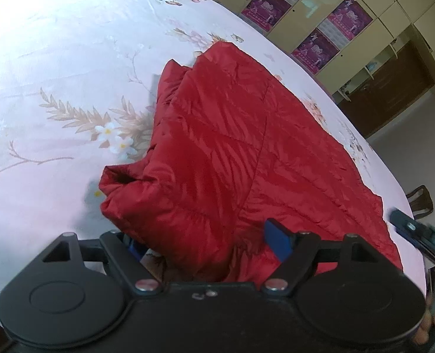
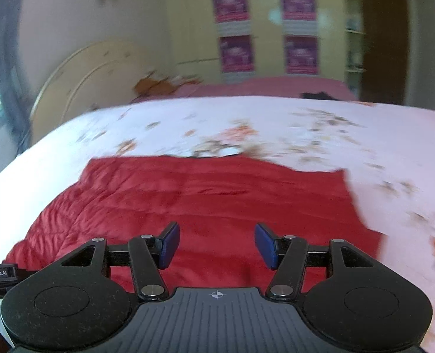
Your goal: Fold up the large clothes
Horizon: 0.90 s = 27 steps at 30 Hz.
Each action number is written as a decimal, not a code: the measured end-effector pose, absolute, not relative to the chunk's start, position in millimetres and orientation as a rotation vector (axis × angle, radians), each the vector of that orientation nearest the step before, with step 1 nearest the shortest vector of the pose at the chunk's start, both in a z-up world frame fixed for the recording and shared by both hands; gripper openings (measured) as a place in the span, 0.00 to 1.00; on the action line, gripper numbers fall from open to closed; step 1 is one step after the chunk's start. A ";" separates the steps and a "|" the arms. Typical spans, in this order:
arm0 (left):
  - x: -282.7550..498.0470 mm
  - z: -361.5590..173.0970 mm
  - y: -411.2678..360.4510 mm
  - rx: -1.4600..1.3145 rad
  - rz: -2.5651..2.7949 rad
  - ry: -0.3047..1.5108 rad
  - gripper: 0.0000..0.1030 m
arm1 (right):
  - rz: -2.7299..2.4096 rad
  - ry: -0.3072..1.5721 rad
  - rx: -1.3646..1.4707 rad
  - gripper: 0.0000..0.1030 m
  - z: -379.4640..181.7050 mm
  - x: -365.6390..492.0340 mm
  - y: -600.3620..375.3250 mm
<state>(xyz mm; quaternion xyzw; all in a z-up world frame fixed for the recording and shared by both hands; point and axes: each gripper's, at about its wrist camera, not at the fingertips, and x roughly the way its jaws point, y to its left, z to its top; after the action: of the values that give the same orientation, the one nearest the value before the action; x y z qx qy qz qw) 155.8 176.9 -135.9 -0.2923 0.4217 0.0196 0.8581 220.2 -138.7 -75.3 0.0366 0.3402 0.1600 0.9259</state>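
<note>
A red quilted jacket (image 1: pixel 235 153) lies partly folded on a floral bedspread (image 1: pixel 55 73). My left gripper (image 1: pixel 205 244) has its jaws wide apart, with a bunched fold of the jacket lying between its blue pads (image 1: pixel 277 242); the left pad is mostly hidden by the cloth. In the right wrist view the jacket (image 2: pixel 217 200) spreads flat in front. My right gripper (image 2: pixel 217 245) is open and empty, just above the jacket's near edge. It also shows at the right edge of the left wrist view (image 1: pixel 417 229).
The bed (image 2: pixel 305 129) has a cream headboard (image 2: pixel 91 76) at far left. Yellow-green cabinets with purple posters (image 2: pixel 264 29) stand behind it. A dark wooden door (image 1: pixel 393 88) and bare floor lie beyond the bed's edge. A dark item (image 2: pixel 320 95) lies at the far edge.
</note>
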 end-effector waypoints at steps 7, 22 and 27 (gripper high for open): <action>157.5 -136.4 175.3 -0.619 0.051 0.876 0.76 | 0.364 0.785 -0.044 0.35 -114.4 263.9 -85.9; 151.1 -137.2 176.9 -0.639 0.058 0.847 0.66 | 0.376 0.813 -0.123 0.35 -129.5 244.1 -84.3; 148.6 -136.3 177.1 -0.656 0.059 0.840 0.60 | 0.391 0.819 -0.142 0.35 -125.8 212.2 -84.1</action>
<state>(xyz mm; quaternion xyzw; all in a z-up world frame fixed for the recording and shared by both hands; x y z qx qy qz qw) 148.6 177.1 -136.3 -0.3128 0.4003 0.0283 0.8609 212.2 -84.1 -125.8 -0.0688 0.3954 0.1886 0.8963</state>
